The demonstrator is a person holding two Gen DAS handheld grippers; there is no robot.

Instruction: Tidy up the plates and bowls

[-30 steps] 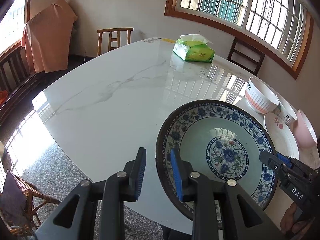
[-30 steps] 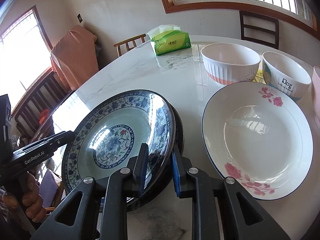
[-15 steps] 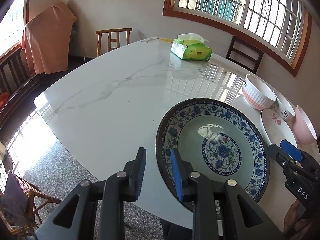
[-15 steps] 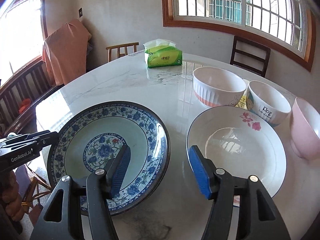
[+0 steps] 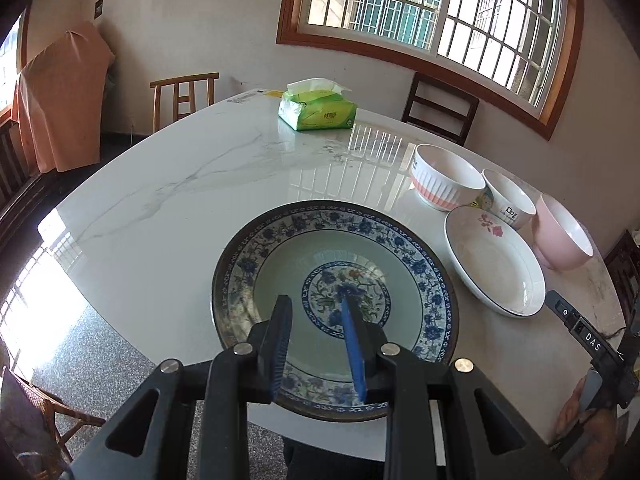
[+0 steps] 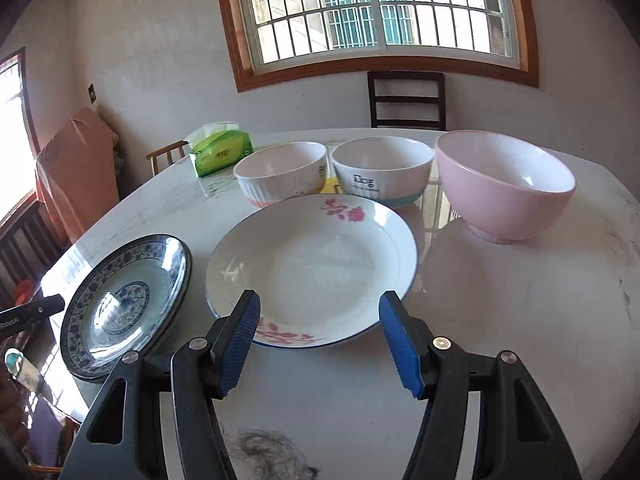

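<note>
A blue-and-white patterned plate (image 5: 336, 280) lies flat on the marble table (image 5: 180, 208) near its front edge; it also shows in the right wrist view (image 6: 124, 304). My left gripper (image 5: 318, 344) hovers over the plate's near side, jaws a little apart, holding nothing. A white plate with pink flowers (image 6: 312, 268) lies to the right (image 5: 494, 260). My right gripper (image 6: 320, 344) is open wide just before its near rim. Behind stand a ribbed white bowl (image 6: 280, 174), a white "Dog" bowl (image 6: 382, 174) and a pink bowl (image 6: 504, 184).
A green tissue pack (image 5: 318, 110) sits at the table's far side. Wooden chairs (image 5: 186, 94) stand around the table, a dark one (image 6: 406, 98) under the window. A clump of hair (image 6: 264, 456) lies on the table near me.
My right gripper let go of the patterned plate, opened wide and moved right to the flowered plate. The patterned plate now lies flat. My left gripper moved over it.
</note>
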